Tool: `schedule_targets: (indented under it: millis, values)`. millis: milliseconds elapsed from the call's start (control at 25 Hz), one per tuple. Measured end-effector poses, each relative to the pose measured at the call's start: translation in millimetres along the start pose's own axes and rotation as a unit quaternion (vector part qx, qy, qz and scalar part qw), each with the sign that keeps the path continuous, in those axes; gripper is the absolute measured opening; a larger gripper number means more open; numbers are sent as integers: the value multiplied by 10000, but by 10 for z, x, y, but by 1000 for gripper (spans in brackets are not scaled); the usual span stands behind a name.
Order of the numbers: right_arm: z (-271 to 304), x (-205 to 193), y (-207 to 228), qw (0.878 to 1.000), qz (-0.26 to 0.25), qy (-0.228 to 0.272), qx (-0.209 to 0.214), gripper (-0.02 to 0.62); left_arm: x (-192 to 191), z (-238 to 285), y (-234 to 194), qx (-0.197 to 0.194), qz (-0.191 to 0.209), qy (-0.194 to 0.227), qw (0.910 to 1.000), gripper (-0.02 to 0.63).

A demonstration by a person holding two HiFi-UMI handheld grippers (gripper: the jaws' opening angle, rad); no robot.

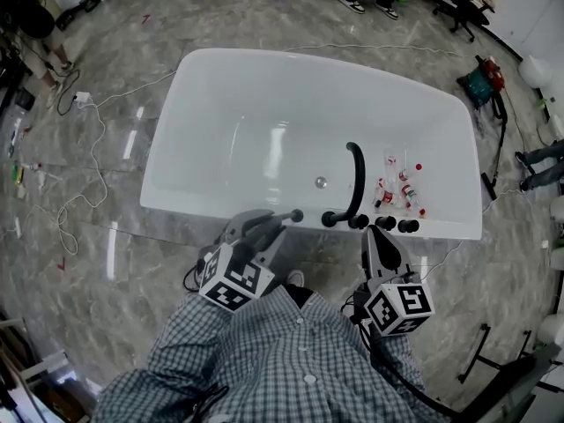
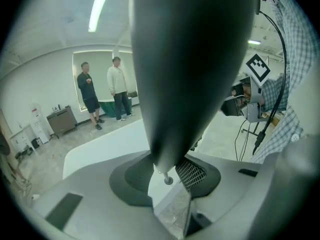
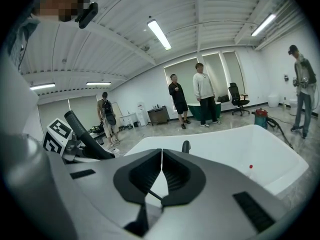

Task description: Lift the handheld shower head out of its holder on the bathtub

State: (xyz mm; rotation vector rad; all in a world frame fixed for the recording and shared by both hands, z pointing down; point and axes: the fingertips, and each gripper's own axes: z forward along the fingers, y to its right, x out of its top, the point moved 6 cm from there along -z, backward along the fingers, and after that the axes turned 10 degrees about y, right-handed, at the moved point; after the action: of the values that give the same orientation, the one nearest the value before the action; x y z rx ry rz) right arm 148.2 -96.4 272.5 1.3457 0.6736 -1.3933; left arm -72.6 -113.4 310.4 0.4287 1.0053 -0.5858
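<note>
We note left gripper (image 1: 263, 228) clamped on dark handle of handheld shower head (image 2: 190, 59). Shower head sits tilted at near rim of bathtub (image 1: 220, 86), just left of black faucet (image 1: 357, 179). We find right gripper (image 3: 161, 171) with fingers pressed together, nothing between them, near faucet knobs (image 1: 386, 223).

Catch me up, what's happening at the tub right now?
A person stands at the near rim of the white bathtub with a gripper in each hand. The left gripper is clamped on the dark handheld shower head, which is tilted just left of the black faucet. I can't tell whether it is fully clear of its holder. The right gripper is shut and empty, held by the rim near the black knobs.
</note>
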Motion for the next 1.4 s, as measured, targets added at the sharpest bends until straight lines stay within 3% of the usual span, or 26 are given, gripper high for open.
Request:
schedule_targets:
  millis: [1400]
  values:
    - [-151, 93, -443, 9987, -191, 214, 431, 18, 204, -836, 100, 497, -142, 322, 9981, 127]
